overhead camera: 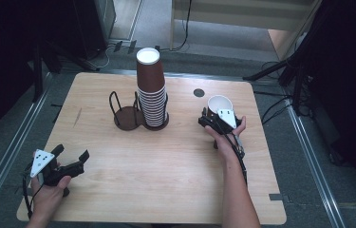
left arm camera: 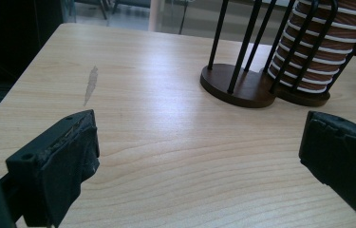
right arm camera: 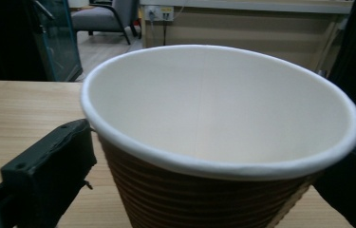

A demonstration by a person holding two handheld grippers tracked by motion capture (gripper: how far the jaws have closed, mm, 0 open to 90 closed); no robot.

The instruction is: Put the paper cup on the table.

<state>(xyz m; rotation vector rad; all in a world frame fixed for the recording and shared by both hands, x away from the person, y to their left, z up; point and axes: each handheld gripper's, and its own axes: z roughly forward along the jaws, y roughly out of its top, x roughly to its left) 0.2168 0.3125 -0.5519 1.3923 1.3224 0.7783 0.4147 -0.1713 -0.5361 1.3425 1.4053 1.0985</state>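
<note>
right gripper (overhead camera: 212,119): I clamp the brown ribbed paper cup (overhead camera: 220,104) upright at the table's right, mouth up, ready for stacking | left gripper (overhead camera: 71,156): released; parked clear | tall brown cup stack (overhead camera: 151,90) in black wire holder (overhead camera: 127,114)

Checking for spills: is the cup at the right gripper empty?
Empty: the cup stands upright, its white inside bare between the right gripper jaws.

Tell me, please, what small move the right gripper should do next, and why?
Probably close the right gripper on the cup and lift it. Its jaws stand on both sides of the cup, but whether they press it I cannot tell. The stack waits in the holder; the left gripper is open, far off.
</note>
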